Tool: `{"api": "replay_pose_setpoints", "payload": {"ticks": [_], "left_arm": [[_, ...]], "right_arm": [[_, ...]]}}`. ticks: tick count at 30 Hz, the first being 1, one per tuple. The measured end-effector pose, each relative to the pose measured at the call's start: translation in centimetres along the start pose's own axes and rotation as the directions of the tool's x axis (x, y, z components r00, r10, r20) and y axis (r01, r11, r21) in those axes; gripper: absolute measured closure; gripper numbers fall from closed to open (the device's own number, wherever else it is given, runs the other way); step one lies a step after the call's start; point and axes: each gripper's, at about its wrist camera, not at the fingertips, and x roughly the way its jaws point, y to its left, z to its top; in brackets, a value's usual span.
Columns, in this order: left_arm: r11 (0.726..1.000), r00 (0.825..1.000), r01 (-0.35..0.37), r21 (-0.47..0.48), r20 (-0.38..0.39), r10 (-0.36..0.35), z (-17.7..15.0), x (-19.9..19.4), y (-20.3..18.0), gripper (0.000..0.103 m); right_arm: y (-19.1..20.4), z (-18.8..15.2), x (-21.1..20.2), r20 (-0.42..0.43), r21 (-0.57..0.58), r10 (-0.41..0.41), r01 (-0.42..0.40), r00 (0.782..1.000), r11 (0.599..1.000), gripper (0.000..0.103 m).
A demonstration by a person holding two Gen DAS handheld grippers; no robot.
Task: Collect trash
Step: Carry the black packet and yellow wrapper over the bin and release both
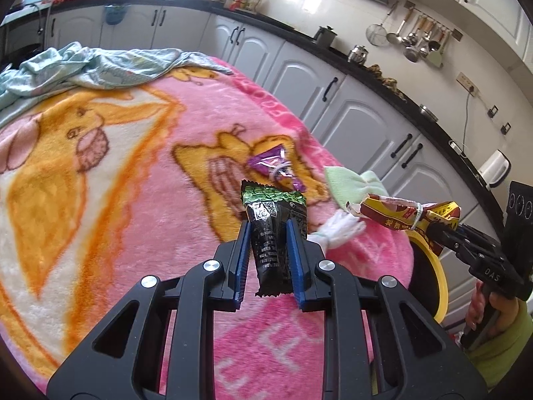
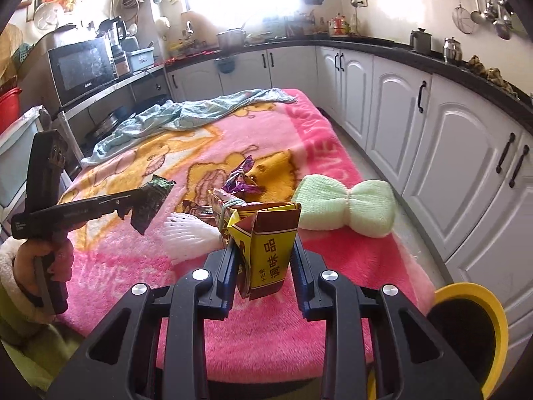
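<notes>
Trash is held off the pink plush blanket (image 2: pixel 299 326): the left claw (image 1: pixel 268 230) pinches a black-green foil wrapper (image 1: pixel 273 220), the right claw (image 2: pixel 263 250) a yellow-brown paper packet (image 2: pixel 266 250). Both should be kept pressed until the yellow-rimmed bin (image 2: pixel 493 320) is reached.

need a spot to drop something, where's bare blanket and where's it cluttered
Free: the wide blanket stretch between the blue cloth and the purple wrapper, and the near strip below the grippers. Crowded: the purple wrapper, white foam net and green cloth sit clustered near the yellow bin.
</notes>
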Motion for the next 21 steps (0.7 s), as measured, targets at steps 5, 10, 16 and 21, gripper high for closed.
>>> {"api": "replay_pose_setpoints", "payload": {"ticks": [5,10,16,21], "left_arm": [[0.999,1.0,0.026,0.032,0.002,-0.026,0.1,0.0,-1.9,0.088],[0.997,0.999,0.05,0.064,0.0,-0.05,0.1,0.0,-3.8,0.091],[0.992,0.997,0.077,0.099,-0.003,-0.077,0.1,0.2,-6.1,0.094],[0.986,0.994,0.108,0.13,-0.005,-0.108,0.4,0.5,-8.3,0.096]], "right_arm": [[-0.5,-0.4,-1.6,0.023,0.016,-0.024,0.023,0.999,1.0,0.076],[-1.0,-0.7,-3.2,0.051,0.028,-0.054,0.053,0.997,0.998,0.076],[-1.8,-1.3,-4.9,0.076,0.055,-0.079,0.075,0.994,0.996,0.076],[-2.9,-2.1,-6.8,0.097,0.09,-0.105,0.096,0.99,0.991,0.076]]}}
